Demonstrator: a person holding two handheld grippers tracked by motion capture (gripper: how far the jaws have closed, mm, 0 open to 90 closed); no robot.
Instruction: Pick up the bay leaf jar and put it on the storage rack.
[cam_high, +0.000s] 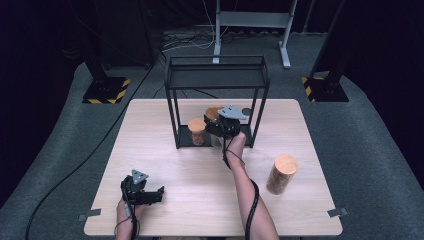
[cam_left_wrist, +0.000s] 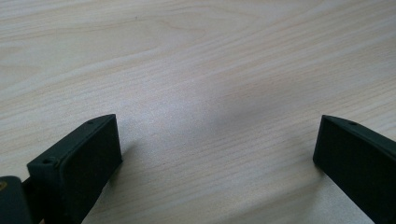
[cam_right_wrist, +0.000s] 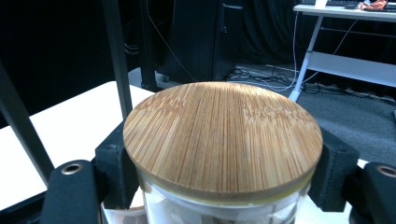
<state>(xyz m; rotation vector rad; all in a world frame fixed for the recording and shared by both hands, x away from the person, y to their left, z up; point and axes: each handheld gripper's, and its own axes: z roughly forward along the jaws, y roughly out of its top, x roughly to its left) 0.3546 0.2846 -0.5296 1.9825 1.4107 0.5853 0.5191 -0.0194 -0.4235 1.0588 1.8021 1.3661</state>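
My right gripper (cam_high: 218, 126) is shut on a glass jar with a round bamboo lid (cam_right_wrist: 224, 135). Its black pads (cam_right_wrist: 113, 169) press the jar from both sides just under the lid. In the high view this jar (cam_high: 214, 113) is inside the black metal rack (cam_high: 217, 75), above its bottom shelf. A second bamboo-lidded jar (cam_high: 197, 131) stands on that shelf just to its left. A third jar (cam_high: 281, 174) stands on the table to the right. My left gripper (cam_high: 158, 194) rests open at the front left, with bare wood between its jaws (cam_left_wrist: 217, 154).
The rack's thin black posts (cam_right_wrist: 116, 60) stand close to the left of the held jar. The light wooden table (cam_high: 200, 200) has free room in the middle and front. Stands and cables lie on the floor beyond the table.
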